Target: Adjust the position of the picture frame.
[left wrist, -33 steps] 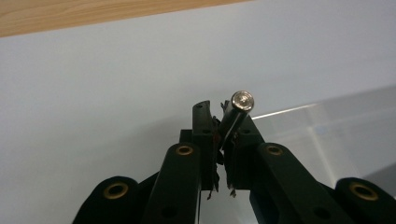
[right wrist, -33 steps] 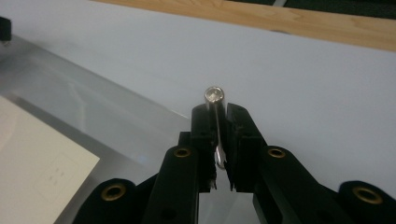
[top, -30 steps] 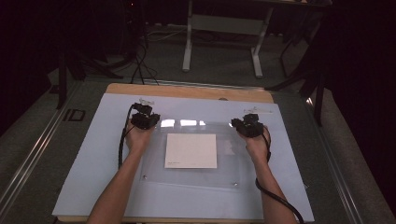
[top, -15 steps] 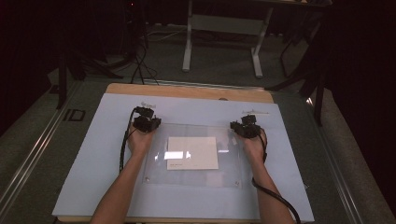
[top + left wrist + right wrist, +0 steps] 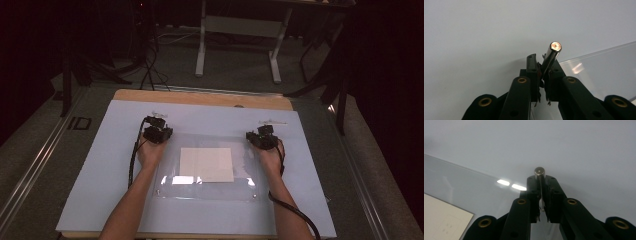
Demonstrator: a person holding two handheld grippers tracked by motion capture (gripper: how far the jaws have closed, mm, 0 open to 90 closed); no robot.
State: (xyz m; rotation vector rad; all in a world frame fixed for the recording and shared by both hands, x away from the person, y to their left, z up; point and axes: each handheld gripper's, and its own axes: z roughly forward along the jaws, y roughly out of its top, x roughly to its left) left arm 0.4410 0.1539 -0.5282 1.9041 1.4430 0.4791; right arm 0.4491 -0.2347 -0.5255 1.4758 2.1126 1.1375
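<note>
Polished metal is pinched between the jaws on both sides: the left gripper (image 5: 544,75) is closed tight on a shiny standoff pin (image 5: 552,55), which leans slightly in the grip, and the right gripper (image 5: 541,187) is clamped in the same way on a second pin (image 5: 539,175), held more squarely. Both pins are seated at the far corners of a clear acrylic sheet (image 5: 210,187), whose edge is seen just beside each pair of jaws. Under the sheet a white paper square (image 5: 206,164) lies flat on the pale blue mat (image 5: 90,170). Compared with a second ago, the far edge of the sheet has been brought down and the glare has shifted toward the near edge, so the panel is judged to be lowered almost flat over the paper. The covering step therefore appears nearly complete, with only release of the pins remaining.
</note>
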